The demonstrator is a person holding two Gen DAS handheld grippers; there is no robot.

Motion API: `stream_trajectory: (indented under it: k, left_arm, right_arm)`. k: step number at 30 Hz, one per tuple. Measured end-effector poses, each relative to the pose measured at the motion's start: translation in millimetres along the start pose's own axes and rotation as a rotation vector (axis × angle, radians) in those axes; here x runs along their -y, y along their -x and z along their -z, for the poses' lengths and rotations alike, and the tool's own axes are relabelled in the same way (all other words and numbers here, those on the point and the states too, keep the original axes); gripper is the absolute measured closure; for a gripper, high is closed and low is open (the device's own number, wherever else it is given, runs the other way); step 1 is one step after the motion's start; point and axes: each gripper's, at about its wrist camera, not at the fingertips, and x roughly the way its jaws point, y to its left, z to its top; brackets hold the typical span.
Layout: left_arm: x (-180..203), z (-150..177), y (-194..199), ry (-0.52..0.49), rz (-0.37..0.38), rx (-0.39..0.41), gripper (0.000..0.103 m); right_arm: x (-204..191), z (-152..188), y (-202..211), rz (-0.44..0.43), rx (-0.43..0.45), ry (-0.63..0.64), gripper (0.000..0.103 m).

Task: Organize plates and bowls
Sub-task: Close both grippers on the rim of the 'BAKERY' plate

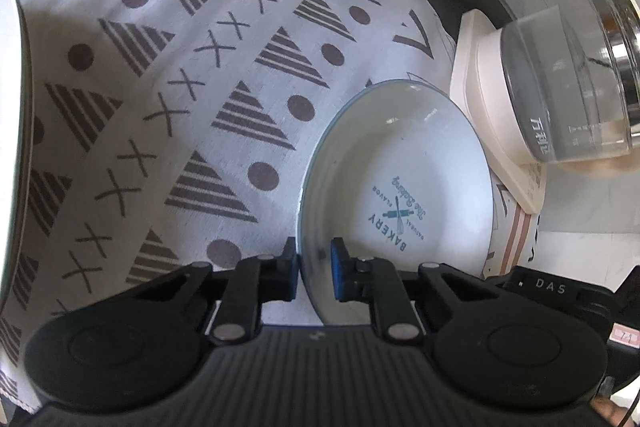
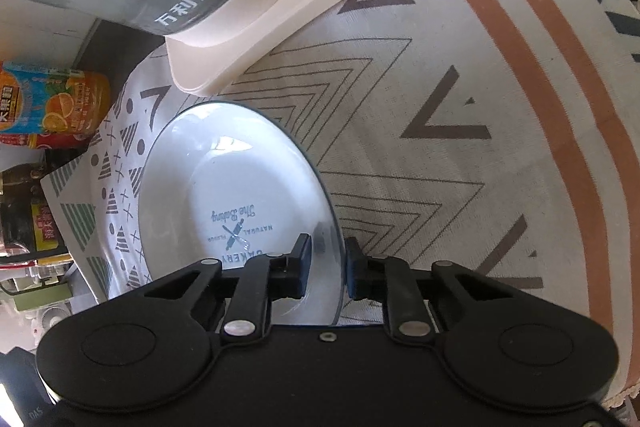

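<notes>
While both sets of pads bite opposite edges of the white plate (image 1: 396, 187), it sits on the patterned tablecloth (image 1: 160, 87) just in front of the cream kettle base (image 1: 480, 99), its "BAKERY" print facing up. My left gripper (image 1: 314, 267) is closed on the rim with one pad outside and one inside the dish; my right gripper (image 2: 326, 263) is clamped on the far rim the same way. No earlier view is on hand, so I speak only of the grip as it stands. My worry is the glaze: each hold is a thin pinch on a slick, sloped lip, and if I raise one side faster than the other the plate may tilt and slide out of a pad. Lifting toward the glass kettle (image 1: 572, 87) could knock the rim against its base. A juice can (image 2: 52, 103) stands well apart at the cloth's edge. Both grippers point steeply downward, fingers angled into the plate from opposite sides.
</notes>
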Motion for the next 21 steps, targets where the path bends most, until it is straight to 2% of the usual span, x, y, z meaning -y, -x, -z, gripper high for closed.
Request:
stream_trajectory:
  k: [6, 12, 21]
  left_arm:
    - [0, 2, 2, 0.001, -0.005, 0.014, 0.092]
    - [4, 5, 12, -0.02, 0.048, 0.057, 0.094]
    - [8, 6, 31, -0.056, 0.063, 0.112, 0.095]
  right_arm:
    - [7, -3, 1, -0.039, 0.008, 0.002, 0.09]
    - [8, 3, 19, -0.113, 0.09, 0.06, 0.099]
    - [-1, 14, 34, -0.144, 0.176, 0.127, 0.098]
